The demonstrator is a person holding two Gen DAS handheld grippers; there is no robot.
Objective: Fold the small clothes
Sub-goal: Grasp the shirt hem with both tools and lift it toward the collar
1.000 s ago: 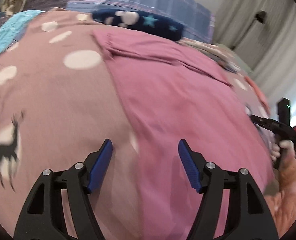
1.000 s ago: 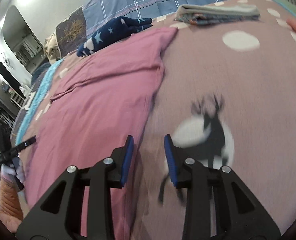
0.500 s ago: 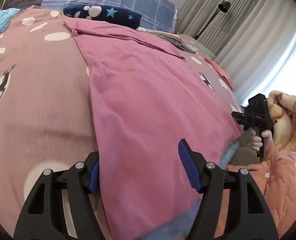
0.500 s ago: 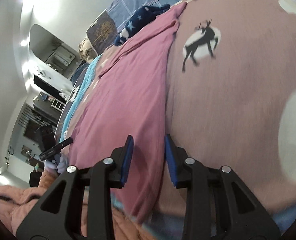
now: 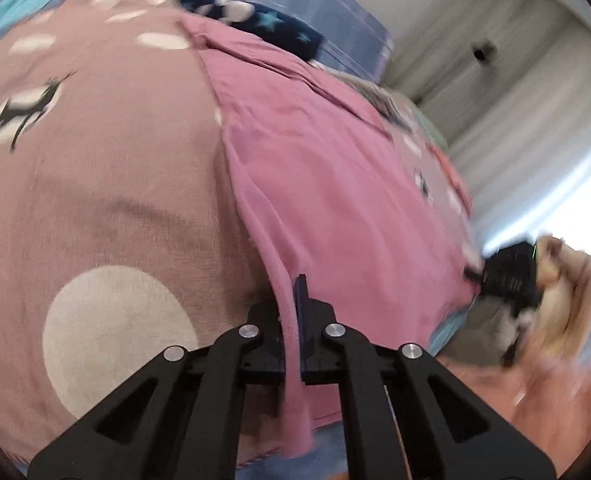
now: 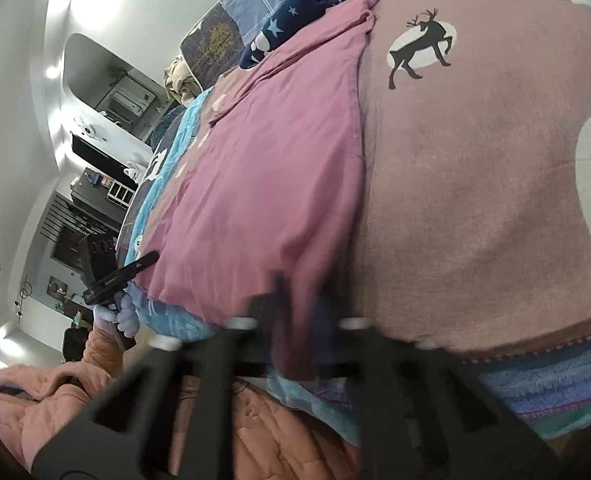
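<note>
A pink garment (image 5: 335,168) lies spread flat on a dusty-pink deer-print blanket (image 5: 95,180), reaching from the bed's near edge to the pillows. My left gripper (image 5: 293,284) is at its near left corner, jaws closing tight with the hem pinched between the blue pads. In the right wrist view the same pink garment (image 6: 275,152) runs along the left of the blanket (image 6: 475,200). My right gripper (image 6: 295,292) is blurred, its jaws closing on the near right corner of the hem. Each view shows the other gripper at the far corner: the right (image 5: 471,270), the left (image 6: 147,258).
A navy star-print garment (image 5: 263,24) lies beyond the pink one, against plaid bedding (image 5: 335,12). A blue fleece layer (image 6: 535,384) hangs over the bed's near edge. A person's peach quilted sleeve (image 6: 35,392) is low at the left. Grey curtains (image 5: 515,100) hang at the right.
Both grippers drew back to the garment's near hem and went from open to shut on it, the left at the left corner, the right at the right corner.
</note>
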